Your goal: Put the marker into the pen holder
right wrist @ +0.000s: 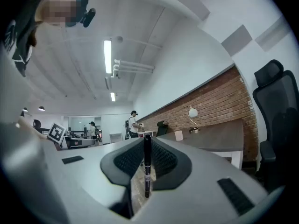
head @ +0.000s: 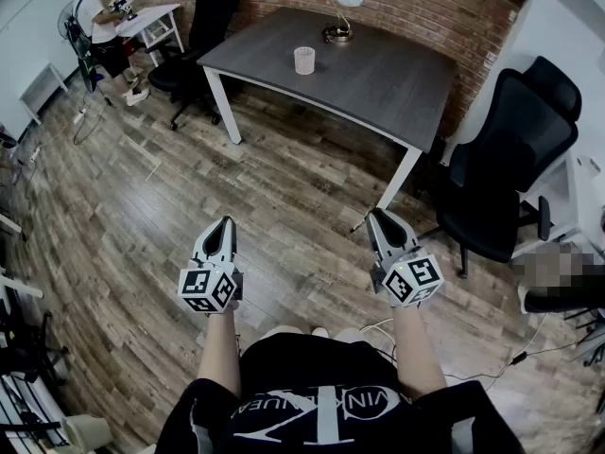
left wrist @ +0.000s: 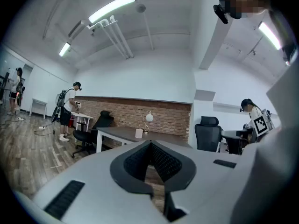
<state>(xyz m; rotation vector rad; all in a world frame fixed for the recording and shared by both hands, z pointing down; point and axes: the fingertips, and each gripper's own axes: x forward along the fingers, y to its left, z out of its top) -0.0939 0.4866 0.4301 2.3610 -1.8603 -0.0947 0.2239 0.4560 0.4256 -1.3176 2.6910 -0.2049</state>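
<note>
Between the fingers (right wrist: 126, 160) of the right gripper (right wrist: 146, 139) a marker (right wrist: 147, 169) is clamped (upright); the left gripper (left wrist: 150, 144) is closed, empty.

A rough red brick wall (head: 425, 3) is seen at the head view's top behind a matt dark-grey table top (head: 378, 78), the floor (head: 142, 216) is laid in grained wood planks, and a glossy black marker (right wrist: 147, 171) is pressed between the right gripper's (right wrist: 147, 143) ribbed matt pads (right wrist: 127, 160).

The pen holder (head: 303, 60) on the far table (head: 397, 74) shows too small to see inside.
</note>
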